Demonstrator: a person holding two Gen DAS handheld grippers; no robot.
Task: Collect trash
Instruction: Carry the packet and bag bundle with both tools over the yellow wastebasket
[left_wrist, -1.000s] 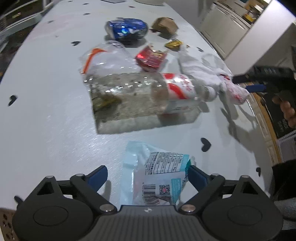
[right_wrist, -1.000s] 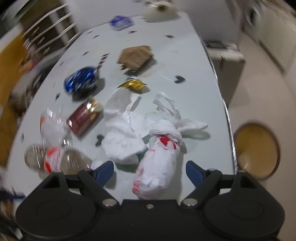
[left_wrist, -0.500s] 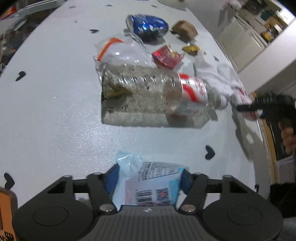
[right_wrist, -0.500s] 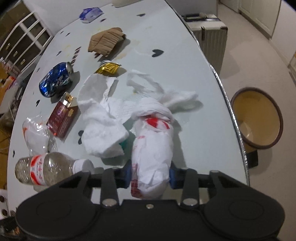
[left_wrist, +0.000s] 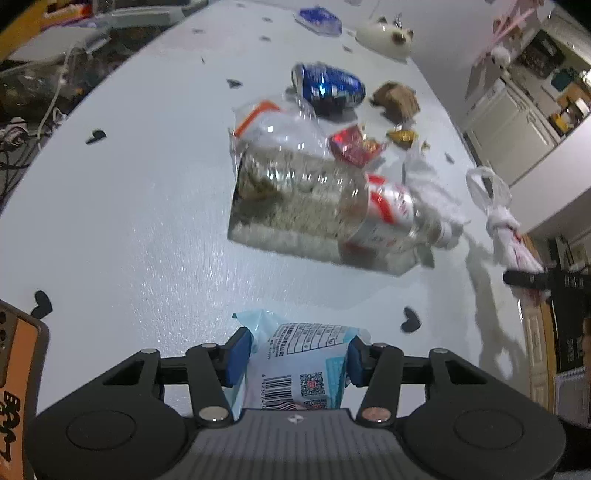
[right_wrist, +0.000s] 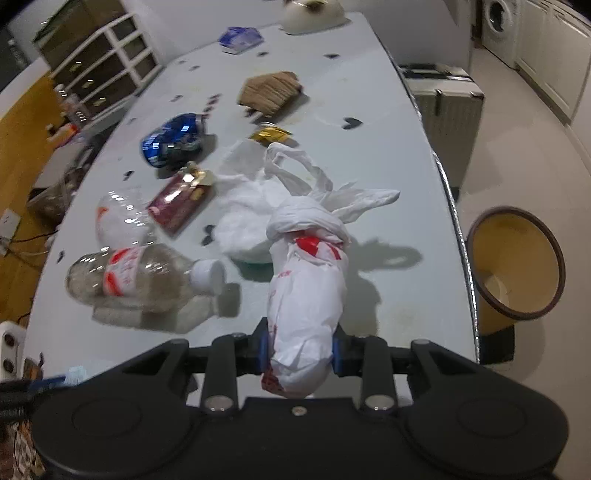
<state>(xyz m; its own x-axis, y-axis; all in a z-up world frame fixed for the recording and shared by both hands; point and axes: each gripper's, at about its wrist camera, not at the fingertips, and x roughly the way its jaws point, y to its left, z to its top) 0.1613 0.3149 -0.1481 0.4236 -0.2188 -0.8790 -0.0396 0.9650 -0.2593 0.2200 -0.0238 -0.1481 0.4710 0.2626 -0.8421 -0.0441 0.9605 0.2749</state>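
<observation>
My left gripper (left_wrist: 294, 354) is shut on a light-blue snack wrapper (left_wrist: 299, 363) with a barcode, held just above the white table (left_wrist: 129, 206). My right gripper (right_wrist: 299, 349) is shut on a knotted white plastic bag with red print (right_wrist: 306, 295), lifted off the table (right_wrist: 388, 155); it also shows at the right of the left wrist view (left_wrist: 511, 240). A clear plastic bottle with a red label (left_wrist: 325, 206) (right_wrist: 140, 275) lies on its side mid-table. A yellow bin (right_wrist: 517, 266) stands on the floor right of the table.
On the table lie a crushed blue can (right_wrist: 171, 140), a red packet (right_wrist: 181, 201), a gold wrapper (right_wrist: 269, 134), brown crumpled paper (right_wrist: 269, 92), white tissue (right_wrist: 243, 218) and a clear bag (right_wrist: 118, 219). An orange phone (left_wrist: 18, 369) lies at the near left edge.
Both grippers closed from open, the left on the snack wrapper and the right on the knotted bag. Each has since lifted its item off the table.
</observation>
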